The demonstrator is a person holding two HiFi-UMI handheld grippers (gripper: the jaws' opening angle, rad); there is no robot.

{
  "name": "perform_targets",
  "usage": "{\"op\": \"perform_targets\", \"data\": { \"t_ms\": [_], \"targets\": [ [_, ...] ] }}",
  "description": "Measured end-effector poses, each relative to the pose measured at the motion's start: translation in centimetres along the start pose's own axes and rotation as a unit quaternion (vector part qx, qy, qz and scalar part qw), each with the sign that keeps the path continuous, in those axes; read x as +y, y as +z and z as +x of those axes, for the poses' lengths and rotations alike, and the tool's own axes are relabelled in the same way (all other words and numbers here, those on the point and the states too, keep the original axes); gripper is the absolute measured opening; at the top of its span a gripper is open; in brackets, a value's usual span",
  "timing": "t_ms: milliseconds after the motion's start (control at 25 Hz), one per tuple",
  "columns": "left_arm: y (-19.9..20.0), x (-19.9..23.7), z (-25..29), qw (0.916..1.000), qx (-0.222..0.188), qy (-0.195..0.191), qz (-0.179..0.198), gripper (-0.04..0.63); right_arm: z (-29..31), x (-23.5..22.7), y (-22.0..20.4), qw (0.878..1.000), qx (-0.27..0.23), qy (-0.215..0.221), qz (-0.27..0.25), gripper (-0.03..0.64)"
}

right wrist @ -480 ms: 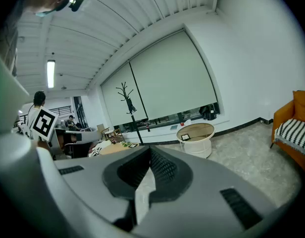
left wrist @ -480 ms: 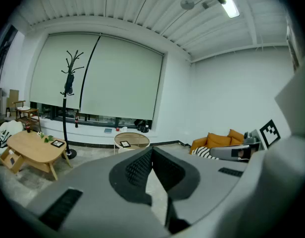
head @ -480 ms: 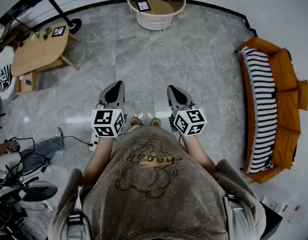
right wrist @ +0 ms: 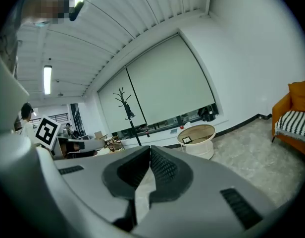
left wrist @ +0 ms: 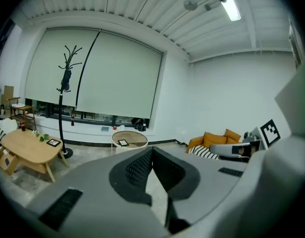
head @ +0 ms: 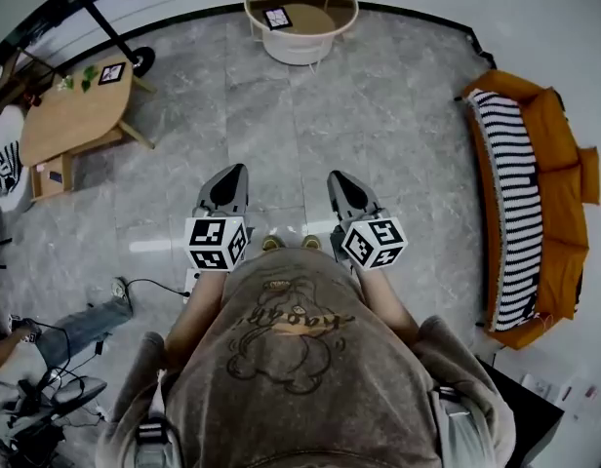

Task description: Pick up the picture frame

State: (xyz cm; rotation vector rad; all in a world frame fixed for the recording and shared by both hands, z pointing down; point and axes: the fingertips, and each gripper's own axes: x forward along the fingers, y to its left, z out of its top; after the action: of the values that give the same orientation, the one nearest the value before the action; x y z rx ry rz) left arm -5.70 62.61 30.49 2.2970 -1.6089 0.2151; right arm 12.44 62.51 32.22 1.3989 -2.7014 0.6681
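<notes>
A small black picture frame [head: 277, 18] lies flat on a round white table [head: 325, 39] far ahead across the floor. It also shows in the left gripper view, as the frame [left wrist: 123, 143], and in the right gripper view, as the frame [right wrist: 186, 139]. A second black frame [head: 111, 73] lies on the wooden table [head: 71, 115] at the left. My left gripper [head: 230, 178] and right gripper [head: 341, 181] are held side by side in front of the person's body, well short of both tables. Both are shut with nothing in them, as seen at the left gripper [left wrist: 152, 150] and right gripper [right wrist: 150, 148].
An orange sofa [head: 564, 193] with a striped cushion [head: 510, 203] stands along the right. A black coat stand [left wrist: 66, 98] rises beside the wooden table. Cables and gear [head: 47, 378] lie on the floor at the lower left. Grey marble floor [head: 300, 125] stretches between me and the tables.
The floor and the gear at the lower left have slid down the head view, so the person has moved a little forward. Both grippers stay shut in the same pose.
</notes>
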Motion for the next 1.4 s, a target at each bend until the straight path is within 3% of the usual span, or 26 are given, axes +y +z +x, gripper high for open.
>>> {"op": "perform_targets", "data": {
  "t_ms": [280,560,1400],
  "targets": [
    [-0.1,2.5,0.8,0.9995,0.005,-0.030,0.010,0.018,1.5,0.9,-1.3,0.999,-0.011,-0.030,0.019,0.020],
    [0.8,4.6,2.6,0.9993,0.005,-0.034,0.010,0.018,3.6,1.0,-1.6,0.999,-0.004,-0.038,0.026,0.020],
    [3.9,9.2,14.4,0.9994,0.015,-0.032,0.000,0.018,14.9,-5.8,1.8,0.999,0.007,-0.034,0.032,0.020]
  ]
}}
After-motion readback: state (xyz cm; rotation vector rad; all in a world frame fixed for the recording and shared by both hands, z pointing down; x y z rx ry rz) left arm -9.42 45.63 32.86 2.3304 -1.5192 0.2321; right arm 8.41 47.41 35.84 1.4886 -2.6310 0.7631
